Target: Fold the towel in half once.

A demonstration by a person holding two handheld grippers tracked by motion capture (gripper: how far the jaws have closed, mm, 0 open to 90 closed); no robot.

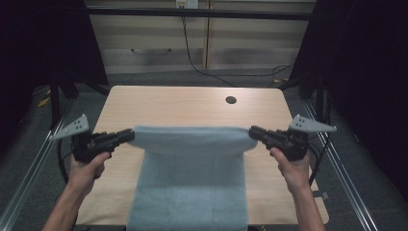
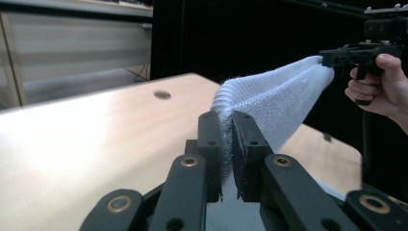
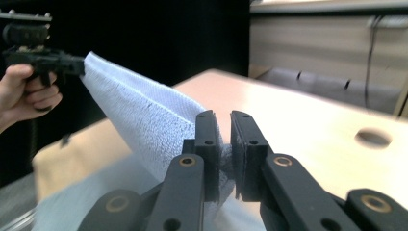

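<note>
High view: wooden table [image 1: 192,103] lies bare from 10 through 2 o'clock, save a small round hole [image 1: 231,100] at 1. Pale blue towel [image 1: 190,178] drapes over the 6 o'clock edge, its far edge lifted taut between left gripper [image 1: 129,135] and right gripper [image 1: 252,131], each pinching a corner.

Table [image 1: 163,103]: centre of the scene.
Towel [image 1: 190,178]: over the table's near half; its far edge is raised between the grippers, its near end hangs past the near edge.
Left gripper [image 1: 126,136]: at the towel's far-left corner, clamped on it.
Right gripper [image 1: 255,132]: at the far-right corner, clamped likewise.
Hole [image 1: 231,100]: in the tabletop, far right, beyond the towel.
</note>
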